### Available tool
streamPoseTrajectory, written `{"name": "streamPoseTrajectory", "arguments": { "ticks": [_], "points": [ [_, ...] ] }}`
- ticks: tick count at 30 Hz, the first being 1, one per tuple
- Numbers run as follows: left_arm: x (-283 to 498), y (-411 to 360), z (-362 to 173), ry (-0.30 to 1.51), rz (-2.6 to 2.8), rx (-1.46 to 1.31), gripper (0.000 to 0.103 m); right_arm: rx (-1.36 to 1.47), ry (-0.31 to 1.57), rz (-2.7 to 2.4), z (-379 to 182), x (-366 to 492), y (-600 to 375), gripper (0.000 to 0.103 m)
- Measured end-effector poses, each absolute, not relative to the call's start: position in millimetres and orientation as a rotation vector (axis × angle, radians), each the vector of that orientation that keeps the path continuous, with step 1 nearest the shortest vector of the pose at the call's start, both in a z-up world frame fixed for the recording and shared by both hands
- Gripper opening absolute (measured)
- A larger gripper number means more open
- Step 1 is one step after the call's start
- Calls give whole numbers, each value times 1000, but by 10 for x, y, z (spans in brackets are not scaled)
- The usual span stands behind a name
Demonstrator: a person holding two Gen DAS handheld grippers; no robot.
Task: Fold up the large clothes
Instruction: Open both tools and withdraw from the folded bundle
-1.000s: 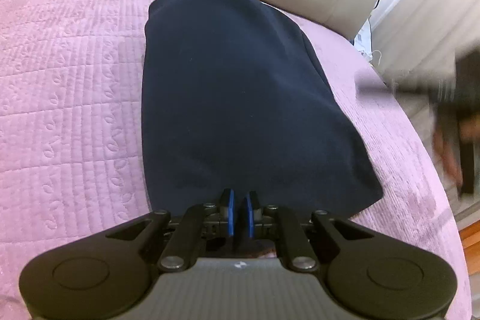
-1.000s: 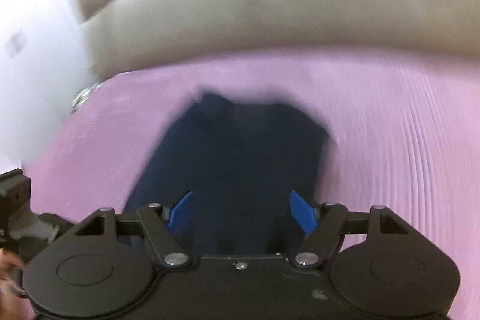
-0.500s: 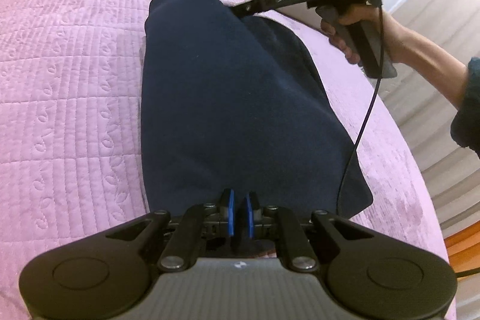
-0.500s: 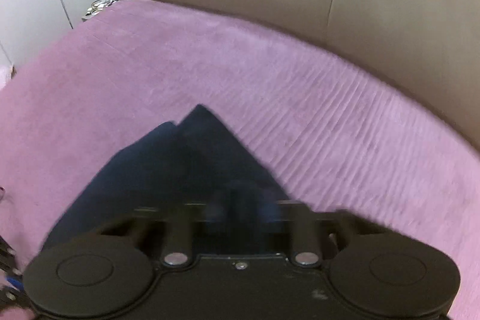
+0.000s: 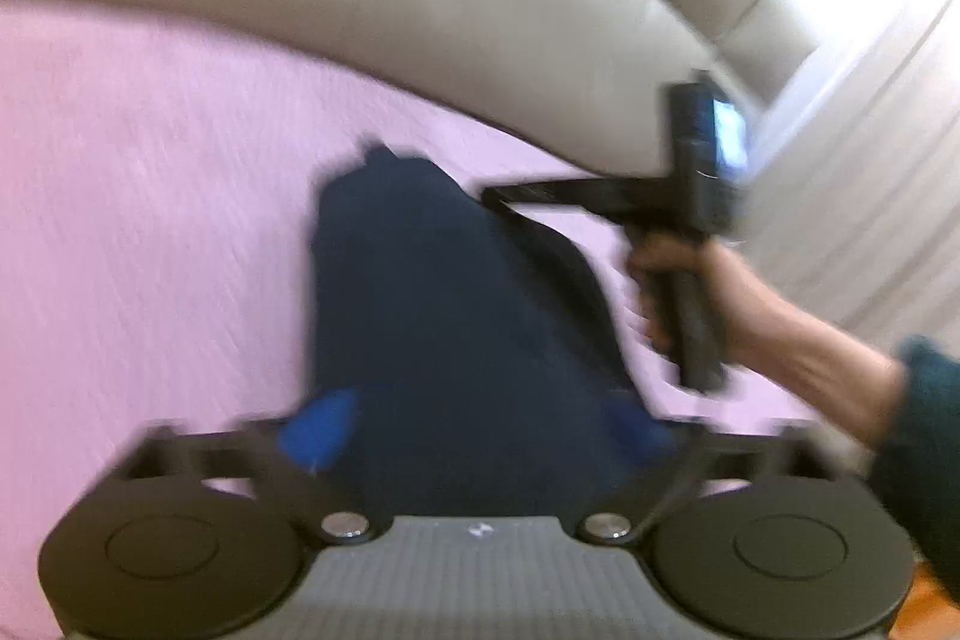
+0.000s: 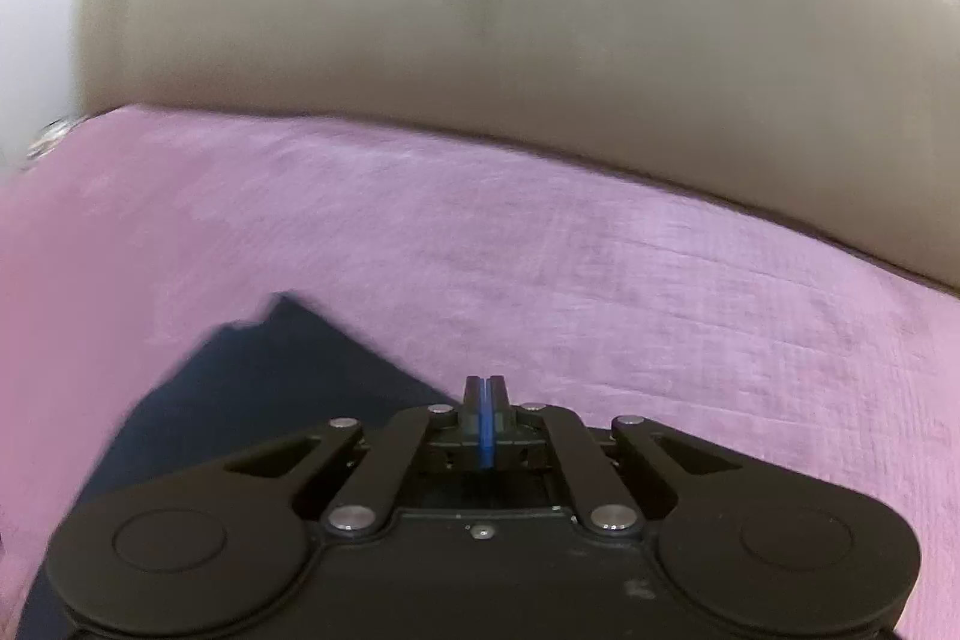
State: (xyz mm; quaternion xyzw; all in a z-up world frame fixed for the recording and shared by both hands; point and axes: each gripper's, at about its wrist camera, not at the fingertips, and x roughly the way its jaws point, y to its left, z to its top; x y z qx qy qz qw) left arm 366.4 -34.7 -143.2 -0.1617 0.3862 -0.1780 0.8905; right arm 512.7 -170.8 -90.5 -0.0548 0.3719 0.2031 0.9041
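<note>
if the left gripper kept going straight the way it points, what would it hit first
Most likely the folded navy garment, which lies straight ahead between the open left gripper's fingers. The view is blurred, so depth is uncertain.

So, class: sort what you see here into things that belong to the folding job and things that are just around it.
Part of the job:
- folded dark navy garment
- left gripper, jaws just opened wide
- right gripper, shut

Just around:
- pink quilted bedspread
- beige padded headboard
</note>
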Motion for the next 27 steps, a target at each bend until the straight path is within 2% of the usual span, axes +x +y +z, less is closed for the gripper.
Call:
{"name": "streamPoseTrajectory", "arguments": {
  "ticks": [1,2,4,5,7,10,13,15,17,20,24,27],
  "points": [
    [3826,-389,-1442,831,-309,-269,93,-38,791,426,-872,5132,-1828,3],
    [3962,-408,-1478,864,-269,-241,89,33,809,441,-829,5107,-1960,16],
    [4235,-338,-1649,946,-309,-330,90,155,824,438,-739,4941,-2288,88],
    [4322,-268,-1733,976,-346,-422,90,189,819,423,-712,4822,-2436,95],
    [4430,-192,-1851,1016,-378,-520,94,208,854,407,-666,4580,-2640,97],
    [4467,-216,-1918,1033,-410,-518,98,183,912,442,-640,4211,-2743,102],
    [4544,-397,-1995,1071,-417,-472,103,23,1021,489,-895,4033,-2531,102],
    [4562,-522,-2066,1092,-400,-445,103,-63,1033,453,-1154,4019,-2437,103],
    [4564,-597,-2086,1095,-381,-429,103,1,985,429,-1318,4061,-2639,103],
    [4508,-603,-2011,1092,-384,-397,101,148,1044,356,-1368,4138,-3087,103],
    [4395,-394,-1854,1091,-405,-417,99,182,1076,274,-1119,4044,-3254,102],
    [4381,-287,-1739,1095,-400,-405,99,261,1055,393,-930,3985,-3077,102]
  ]
}}
